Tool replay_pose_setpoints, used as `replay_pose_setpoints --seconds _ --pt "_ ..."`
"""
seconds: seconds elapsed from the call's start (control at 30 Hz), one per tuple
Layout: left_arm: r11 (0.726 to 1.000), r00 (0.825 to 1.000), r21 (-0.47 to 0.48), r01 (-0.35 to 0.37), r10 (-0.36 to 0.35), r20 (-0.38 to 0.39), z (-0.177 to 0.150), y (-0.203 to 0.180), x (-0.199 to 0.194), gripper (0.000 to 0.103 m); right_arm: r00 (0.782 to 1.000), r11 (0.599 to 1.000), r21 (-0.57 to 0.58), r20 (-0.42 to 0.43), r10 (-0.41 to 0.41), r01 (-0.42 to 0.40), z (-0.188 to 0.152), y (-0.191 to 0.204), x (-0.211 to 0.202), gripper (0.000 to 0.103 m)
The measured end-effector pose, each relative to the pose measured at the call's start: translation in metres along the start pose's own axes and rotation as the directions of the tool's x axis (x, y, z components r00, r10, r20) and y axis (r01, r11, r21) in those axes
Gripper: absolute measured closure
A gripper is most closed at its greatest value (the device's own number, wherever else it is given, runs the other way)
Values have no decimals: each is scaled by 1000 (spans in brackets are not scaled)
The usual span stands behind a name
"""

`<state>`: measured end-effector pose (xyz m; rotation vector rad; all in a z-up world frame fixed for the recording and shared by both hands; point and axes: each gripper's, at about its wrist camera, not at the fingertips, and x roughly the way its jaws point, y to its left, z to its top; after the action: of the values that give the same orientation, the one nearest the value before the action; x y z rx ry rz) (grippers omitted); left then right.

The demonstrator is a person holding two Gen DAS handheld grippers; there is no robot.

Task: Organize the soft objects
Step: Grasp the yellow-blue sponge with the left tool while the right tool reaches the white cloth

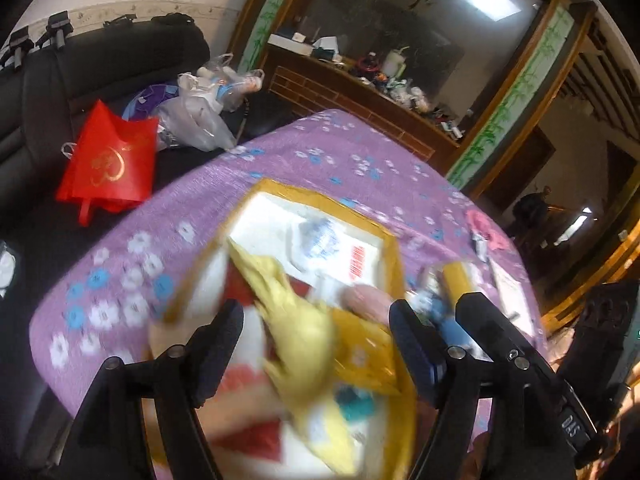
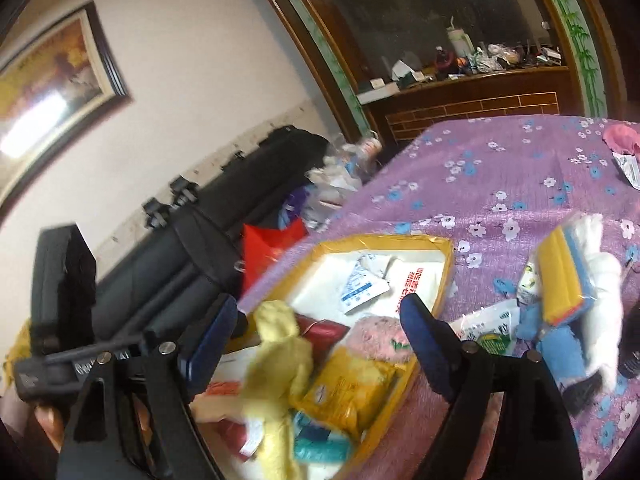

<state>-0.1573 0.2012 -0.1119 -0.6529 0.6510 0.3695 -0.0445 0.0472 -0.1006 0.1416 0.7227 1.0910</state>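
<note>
A yellow cloth [image 2: 276, 364] lies lengthwise in the yellow-rimmed box [image 2: 444, 276] on the floral-covered bench [image 2: 500, 168], directly ahead of both grippers. The left gripper [image 1: 316, 320] and right gripper [image 2: 320, 320] each straddle it with fingers spread wide, gripping nothing. Blue and yellow sponges [image 2: 560, 276] wait outside the box, nearer the right hand's side.
</note>
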Motion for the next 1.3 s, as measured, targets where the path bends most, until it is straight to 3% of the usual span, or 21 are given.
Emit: replay_pose_setpoints --seconds 0.13,0.33,0.43,0.63,0.7,0.77,0.83,1.07,1.13,1.17,1.23,1.3 --pt "998 999 40 53 -53 -9 -20 -24 -11 23 1000 999 44 -11 29 -29 -18 -18 -38 20" --pt "985 989 108 133 -125 -77 -33 -68 -1 23 997 984 176 -69 -15 27 -37 -72 -77 20" --pt "979 982 123 163 -149 -114 -29 -85 9 23 993 982 156 -61 -102 110 -25 -86 -93 20" --pt "971 962 134 200 -168 -217 -11 -123 52 23 988 978 139 -3 -154 153 2 -116 -106 20" --pt "965 944 136 224 -180 -277 -6 -138 76 23 985 971 173 12 -170 166 1 -131 -108 20" --pt "966 930 130 222 -170 -325 -1 -149 99 23 989 963 230 19 -149 141 -3 -146 -108 20" --pt "969 924 127 213 -157 -350 5 -161 121 23 984 948 270 21 -180 167 -7 -155 -110 20" --pt "976 908 154 153 -77 -412 24 -194 184 23 986 936 320 29 -167 149 -8 -164 -115 20" --pt "984 903 118 132 -70 -425 25 -191 196 24 985 936 315 28 -172 154 -8 -163 -115 20" --pt "986 896 96 134 -80 -437 24 -190 201 26 983 935 314 27 -179 162 -8 -163 -116 20" --pt "986 895 92 136 -83 -438 22 -188 206 62 985 936 318 25 -170 154 -9 -164 -115 20" --pt "989 891 59 138 -98 -444 21 -184 207 66 987 937 319 21 -159 144 -9 -164 -115 20"
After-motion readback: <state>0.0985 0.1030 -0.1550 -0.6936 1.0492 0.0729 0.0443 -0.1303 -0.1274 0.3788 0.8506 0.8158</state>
